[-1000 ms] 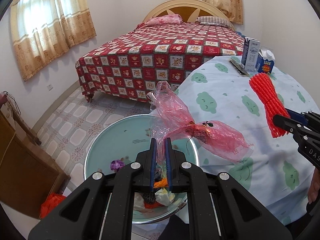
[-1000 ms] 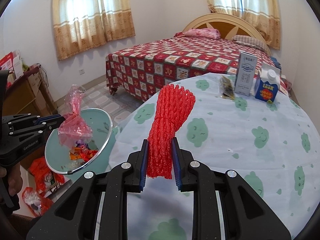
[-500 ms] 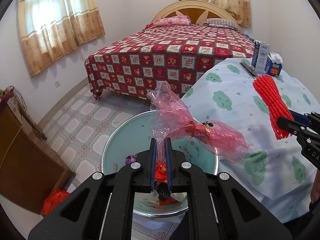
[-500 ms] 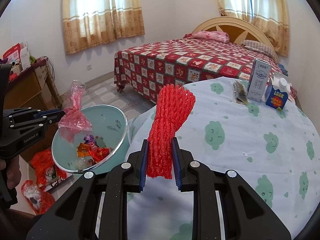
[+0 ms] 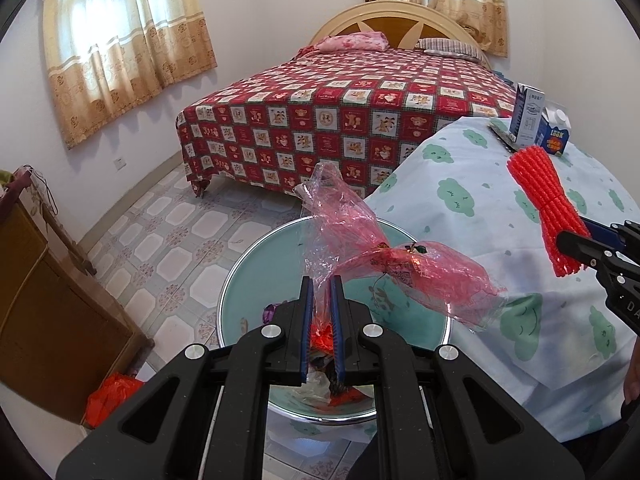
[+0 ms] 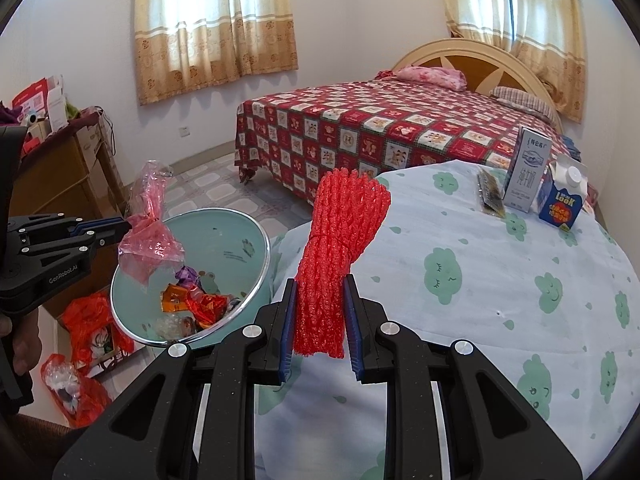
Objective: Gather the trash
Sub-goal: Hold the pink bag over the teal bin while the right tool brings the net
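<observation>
My left gripper [image 5: 321,294] is shut on a crumpled pink plastic bag [image 5: 360,240], held above a pale green trash bin [image 5: 260,276] that has several wrappers inside. From the right wrist view the same left gripper [image 6: 126,226] holds the pink plastic bag [image 6: 150,236] over the trash bin [image 6: 236,240]. My right gripper [image 6: 320,292] is shut on a red foam net bundle [image 6: 340,240] that stands up over the table edge. In the left wrist view the red foam net bundle [image 5: 544,200] sits at the right with the right gripper [image 5: 576,240] shut on it.
A round table with a cloud-print cloth [image 6: 500,280] carries a grey carton [image 6: 528,172], a blue milk carton [image 6: 562,200] and a flat wrapper [image 6: 490,192] at its far side. A bed [image 6: 380,128] stands behind. Wooden furniture [image 5: 48,292] and red bags [image 6: 88,340] flank the bin.
Both views have shifted a little: the trash bin now sits more centrally under the pink bag. Both grips are unchanged.
</observation>
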A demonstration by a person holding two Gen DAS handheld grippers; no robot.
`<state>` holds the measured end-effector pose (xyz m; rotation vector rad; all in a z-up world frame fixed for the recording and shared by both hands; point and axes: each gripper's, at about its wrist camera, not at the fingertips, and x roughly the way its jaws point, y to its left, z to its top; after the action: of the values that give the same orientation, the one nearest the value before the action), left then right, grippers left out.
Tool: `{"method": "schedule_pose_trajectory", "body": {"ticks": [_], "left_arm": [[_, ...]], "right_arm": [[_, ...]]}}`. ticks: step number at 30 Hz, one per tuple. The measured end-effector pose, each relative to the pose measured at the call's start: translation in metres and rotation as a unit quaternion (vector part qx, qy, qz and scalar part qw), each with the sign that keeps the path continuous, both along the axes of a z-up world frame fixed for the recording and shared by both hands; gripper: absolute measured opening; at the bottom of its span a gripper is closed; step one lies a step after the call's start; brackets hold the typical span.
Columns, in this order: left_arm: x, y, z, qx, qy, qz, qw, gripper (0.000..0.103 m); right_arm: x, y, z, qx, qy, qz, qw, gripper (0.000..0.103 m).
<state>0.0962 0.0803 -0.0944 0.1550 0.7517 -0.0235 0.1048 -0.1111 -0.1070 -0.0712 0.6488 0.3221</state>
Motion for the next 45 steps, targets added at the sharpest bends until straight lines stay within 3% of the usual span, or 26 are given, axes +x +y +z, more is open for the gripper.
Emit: {"method": "schedule_pose_trajectory", "body": {"ticks": [45], "left_arm": [[-0.005,0.055,-0.003,0.008,-0.010,0.064,0.9979,0.009]], "right_arm": [[0.014,0.064,-0.001,-0.037,-0.011,0.077,0.996,0.023]]}}
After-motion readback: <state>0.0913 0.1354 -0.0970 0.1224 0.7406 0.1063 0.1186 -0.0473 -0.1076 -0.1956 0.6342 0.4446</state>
